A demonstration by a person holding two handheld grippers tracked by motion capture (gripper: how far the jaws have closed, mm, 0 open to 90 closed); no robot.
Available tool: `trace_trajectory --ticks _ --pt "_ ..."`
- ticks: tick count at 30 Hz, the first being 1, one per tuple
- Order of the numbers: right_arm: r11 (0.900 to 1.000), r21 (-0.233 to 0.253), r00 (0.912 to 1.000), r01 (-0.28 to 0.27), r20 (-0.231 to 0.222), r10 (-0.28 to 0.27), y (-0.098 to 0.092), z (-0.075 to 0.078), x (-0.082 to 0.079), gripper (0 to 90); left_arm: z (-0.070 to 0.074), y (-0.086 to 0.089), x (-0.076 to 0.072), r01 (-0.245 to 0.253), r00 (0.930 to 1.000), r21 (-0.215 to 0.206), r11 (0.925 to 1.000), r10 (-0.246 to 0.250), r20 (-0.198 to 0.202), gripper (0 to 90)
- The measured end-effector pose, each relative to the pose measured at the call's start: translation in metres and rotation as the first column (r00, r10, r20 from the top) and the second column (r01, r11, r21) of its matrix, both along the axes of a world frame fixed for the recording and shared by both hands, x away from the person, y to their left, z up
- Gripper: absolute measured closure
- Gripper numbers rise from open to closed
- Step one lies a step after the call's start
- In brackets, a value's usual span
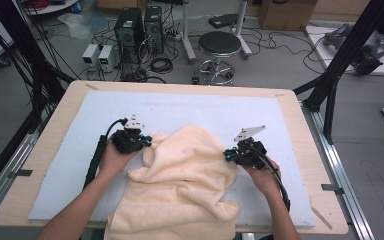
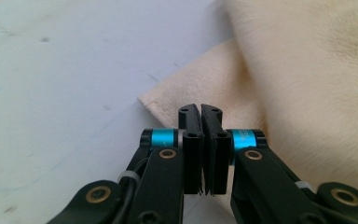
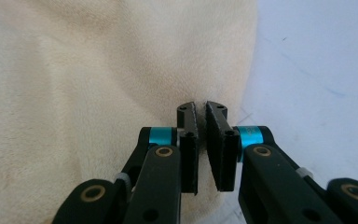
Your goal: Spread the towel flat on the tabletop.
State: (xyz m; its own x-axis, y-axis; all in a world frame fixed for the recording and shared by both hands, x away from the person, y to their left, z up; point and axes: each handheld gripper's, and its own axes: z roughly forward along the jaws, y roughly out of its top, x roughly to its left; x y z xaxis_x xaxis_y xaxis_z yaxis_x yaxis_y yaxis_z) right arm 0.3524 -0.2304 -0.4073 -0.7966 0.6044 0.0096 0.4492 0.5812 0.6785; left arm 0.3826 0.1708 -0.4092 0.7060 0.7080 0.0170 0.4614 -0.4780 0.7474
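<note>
Cream terry towel, thick pile, heaped in loose folds at the near middle of the table; its near end hangs over the table's front edge; it rests on a pale blue-white mat that covers most of the wooden top.

Left gripper at the towel's left flank, held low in the person's left hand; in the left gripper view its jaws stand pressed together with almost no gap, directly over a flat hemmed corner of the towel; whether a thin layer is pinched between them, cannot tell.

Right gripper at the towel's right edge, in the right hand; in the right gripper view the jaws are nearly closed, a narrow slit left between them, towel pile directly beyond; grip on cloth likewise unclear.

Judgement: one gripper to each side suggests the towel is to be taken at two opposite points and spread or folded; the low wrists suit nipping a thin edge off the mat.

Beyond the table: stool, computer towers, cables on the floor.
</note>
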Motion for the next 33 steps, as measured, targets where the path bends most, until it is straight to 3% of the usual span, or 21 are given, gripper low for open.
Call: trace_trajectory --ticks 4,9,11,12,15,16,18,21,24,25,28,29,31,32,33 --pt "1.0 0.018 0.999 -0.006 0.045 0.005 -0.003 0.015 -0.006 84.0 0.013 0.019 -0.001 -0.015 0.9999 -0.016 0.9998 0.015 0.002 87.0" --pt "0.999 0.011 0.9985 -0.045 0.031 0.045 0.003 0.018 -0.017 84.0 0.015 0.029 -0.007 0.003 1.0 0.017 0.9999 -0.003 -0.008 87.0" --pt "0.995 -0.007 0.9945 -0.104 0.011 0.104 0.014 0.014 -0.03 84.0 0.011 0.035 -0.01 0.007 0.9999 0.033 0.9994 -0.007 -0.015 87.0" --pt "0.995 -0.007 0.9945 -0.104 0.011 0.104 0.014 0.014 -0.03 84.0 0.009 0.038 -0.011 0.004 0.9998 0.05 0.9987 -0.003 -0.02 87.0" --pt "0.984 -0.025 0.9845 -0.174 -0.024 0.174 0.028 0.005 -0.044 83.0 0.0 0.045 -0.01 -0.016 0.9986 0.057 0.9982 0.018 -0.05 87.0" --pt "0.981 -0.042 0.9818 -0.189 -0.026 0.188 0.032 0.003 -0.048 80.9 -0.002 0.047 -0.009 -0.015 0.998 0.055 0.9984 0.018 -0.06 86.9" --pt "0.98 -0.011 0.9798 -0.199 -0.025 0.198 0.035 0.006 -0.05 71.8 -0.008 0.044 -0.009 -0.017 0.9973 0.067 0.9976 0.022 -0.07 86.8" --pt "0.985 0.047 0.986 -0.167 0.0 0.167 0.03 0.019 -0.041 66.3 -0.011 0.041 -0.008 -0.009 0.9974 0.091 0.9958 0.016 -0.07 86.8" --pt "0.988 0.072 0.9904 -0.138 0.02 0.137 0.024 0.026 -0.031 65.6 -0.013 0.042 -0.006 -0.017 0.9966 0.088 0.996 0.024 -0.079 86.8" --pt "0.991 0.087 0.9947 -0.102 0.021 0.101 0.02 0.029 -0.02 64.4 -0.014 0.043 -0.005 -0.02 0.996 0.095 0.9953 0.028 -0.085 86.8" --pt "0.992 0.108 0.9977 -0.067 0.01 0.067 0.016 0.027 -0.01 64.7 -0.014 0.043 -0.004 -0.02 0.9959 0.099 0.9948 0.029 -0.086 86.8" --pt "0.994 0.111 0.9995 -0.024 -0.02 0.026 0.012 0.02 0.001 64.8 -0.014 0.043 -0.004 -0.022 0.9962 0.1 0.9948 0.03 -0.082 86.8" --pt "0.996 0.087 0.9981 0.012 -0.061 -0.007 0.012 0.011 0.01 64.6 -0.015 0.043 -0.003 -0.031 0.9962 0.094 0.9951 0.039 -0.078 86.8" --pt "0.996 0.087 0.9981 0.012 -0.061 -0.007 0.012 0.011 0.01 64.6 -0.015 0.044 -0.002 -0.034 0.9961 0.095 0.9949 0.042 -0.077 86.8" --pt "0.997 0.066 0.9947 0.037 -0.098 -0.03 0.015 0.002 0.018 62.7 -0.016 0.044 -0.002 -0.04 0.9957 0.088 0.9953 0.047 -0.08 86.9"
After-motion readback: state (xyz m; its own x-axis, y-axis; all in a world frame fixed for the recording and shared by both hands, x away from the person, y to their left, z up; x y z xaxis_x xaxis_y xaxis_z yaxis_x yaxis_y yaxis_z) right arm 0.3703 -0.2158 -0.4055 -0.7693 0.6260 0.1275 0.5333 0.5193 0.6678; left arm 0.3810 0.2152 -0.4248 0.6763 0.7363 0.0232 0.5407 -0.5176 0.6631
